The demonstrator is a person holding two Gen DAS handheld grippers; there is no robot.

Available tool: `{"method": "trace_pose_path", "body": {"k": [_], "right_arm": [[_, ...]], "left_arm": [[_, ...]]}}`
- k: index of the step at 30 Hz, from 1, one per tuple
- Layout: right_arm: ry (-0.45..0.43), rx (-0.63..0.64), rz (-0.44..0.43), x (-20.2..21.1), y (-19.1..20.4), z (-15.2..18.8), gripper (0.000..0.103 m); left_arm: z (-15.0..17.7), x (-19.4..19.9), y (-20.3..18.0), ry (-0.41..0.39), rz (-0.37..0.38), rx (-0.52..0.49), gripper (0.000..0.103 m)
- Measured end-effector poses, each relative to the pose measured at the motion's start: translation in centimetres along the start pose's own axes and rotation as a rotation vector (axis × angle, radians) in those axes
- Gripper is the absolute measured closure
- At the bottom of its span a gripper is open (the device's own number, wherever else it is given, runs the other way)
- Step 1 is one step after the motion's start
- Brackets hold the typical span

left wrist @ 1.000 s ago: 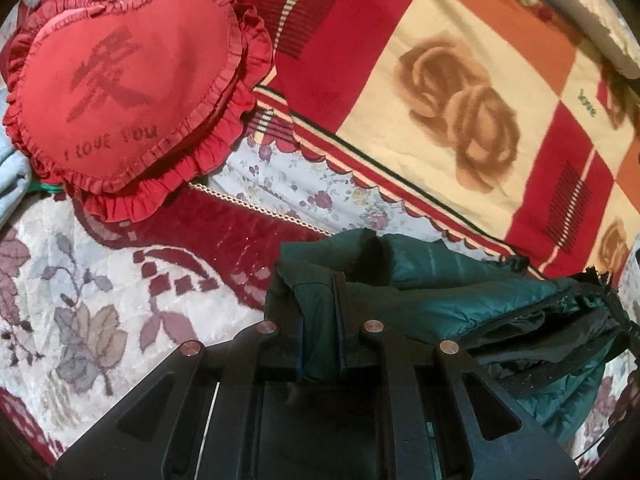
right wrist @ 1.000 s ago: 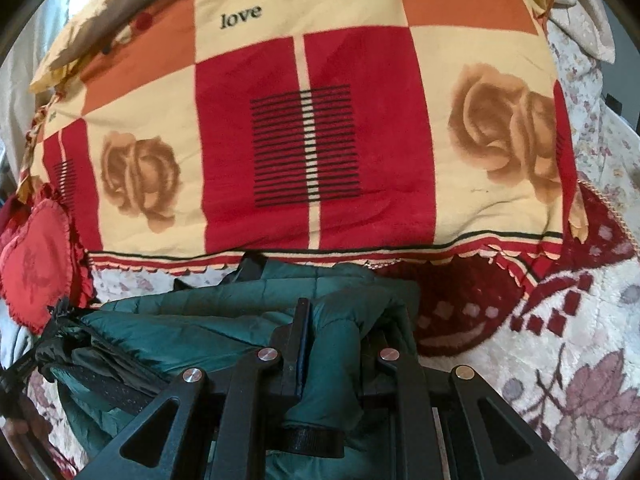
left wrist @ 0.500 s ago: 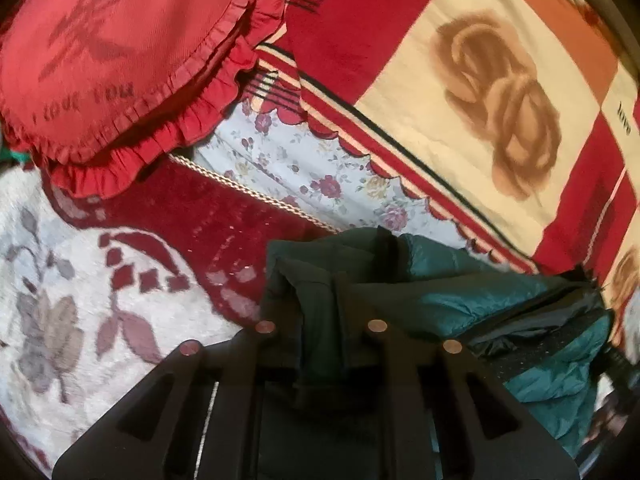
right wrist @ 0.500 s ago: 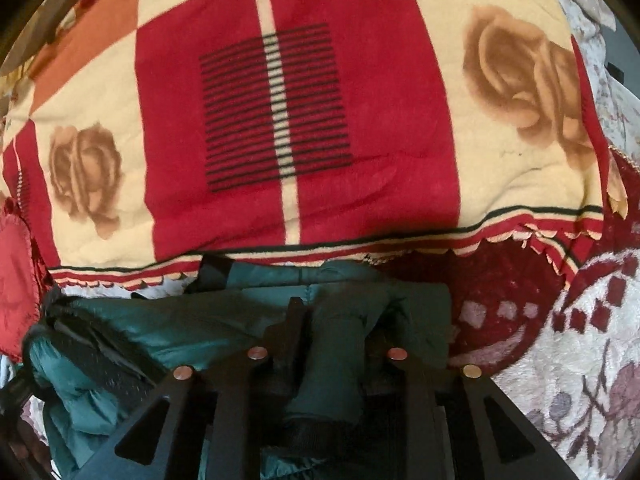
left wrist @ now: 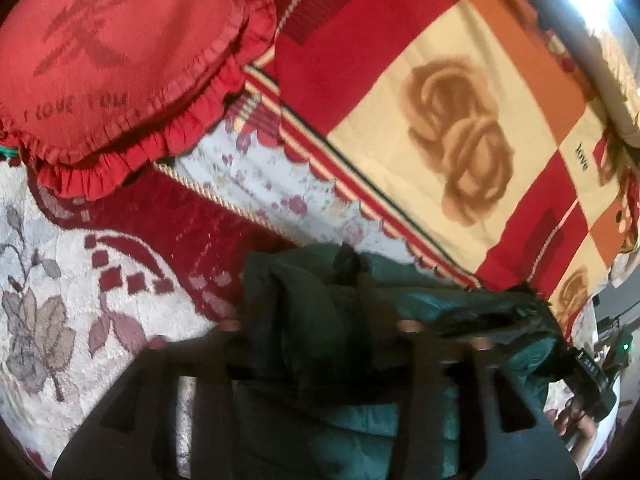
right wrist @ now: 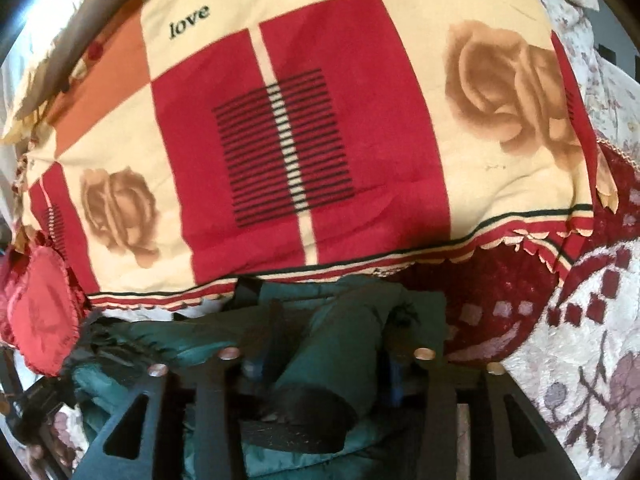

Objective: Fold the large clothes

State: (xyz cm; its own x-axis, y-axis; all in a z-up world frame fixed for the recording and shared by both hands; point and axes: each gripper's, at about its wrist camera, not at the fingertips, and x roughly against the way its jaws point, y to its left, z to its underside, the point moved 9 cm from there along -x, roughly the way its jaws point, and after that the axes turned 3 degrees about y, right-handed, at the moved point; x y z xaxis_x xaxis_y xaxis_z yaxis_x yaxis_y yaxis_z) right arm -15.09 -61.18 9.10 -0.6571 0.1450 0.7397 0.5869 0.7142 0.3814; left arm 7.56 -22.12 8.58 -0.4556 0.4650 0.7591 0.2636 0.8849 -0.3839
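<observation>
Left wrist view, from the left: grey-leaf and maroon patterned bedspread (left wrist: 60, 312) underneath; above it a red heart-shaped cushion (left wrist: 120, 52) with a ruffled edge and "I LOVE YOU" lettering. Right of the cushion, a check blanket (left wrist: 460, 120) in red, cream and orange with brown roses, scalloped hem lying over a pale floral sheet (left wrist: 256, 176). Low in the middle, a dark green padded jacket (left wrist: 304, 300), bunched on the bed just below the blanket hem, trailing off to the right. Left gripper (left wrist: 316, 320) with fingers (left wrist: 260, 320) spread wide, green fabric bulging between them; clamped or merely around it, cannot tell through the blur.

Right wrist view, from the left: the same cushion (right wrist: 40, 312) at the edge, then the blanket (right wrist: 280, 140) filling the upper frame, "love" printed on a cream square, striped black panel in the centre. Below the hem, the jacket (right wrist: 332, 352) in a rumpled heap, dark lining and a black strap showing beneath a rolled fold. Right gripper (right wrist: 332, 344) with fingers (right wrist: 276, 328) also well apart, the rolled fold lying between them; grip not clearly shown. Farthest right, the bedspread (right wrist: 580, 360) with maroon squares and leaf motifs.
</observation>
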Motion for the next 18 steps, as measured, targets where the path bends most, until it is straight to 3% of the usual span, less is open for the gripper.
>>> {"method": "trace_pose_path", "body": {"k": [1,2,6,10,18], "right_arm": [[-0.012,-0.009,-0.006,0.4,0.2,-0.1,0.034],[-0.029,-0.013,0.004,0.7,0.2,-0.2,0.029],[-0.087,0.004,0.014,3.0,0.8,-0.6,0.029],[-0.065,0.203,0.016,3.4,5.2,0.9,0.029],[0.027,0.436,0.043,-3.1,12.3,4.4,0.029]], "left_arm": [[-0.4,0.7,0.2,-0.032,-0.011,0.008,0.033],[-0.8,1.1,0.5,-0.053,-0.011,0.019,0.033],[-1.1,2.3,1.0,-0.061,-0.001,0.033,0.033],[0.1,2.7,0.2,-0.068,-0.016,-0.007,0.033],[2.7,-2.3,-1.5,0.014,-0.172,-0.129,0.033]]}}
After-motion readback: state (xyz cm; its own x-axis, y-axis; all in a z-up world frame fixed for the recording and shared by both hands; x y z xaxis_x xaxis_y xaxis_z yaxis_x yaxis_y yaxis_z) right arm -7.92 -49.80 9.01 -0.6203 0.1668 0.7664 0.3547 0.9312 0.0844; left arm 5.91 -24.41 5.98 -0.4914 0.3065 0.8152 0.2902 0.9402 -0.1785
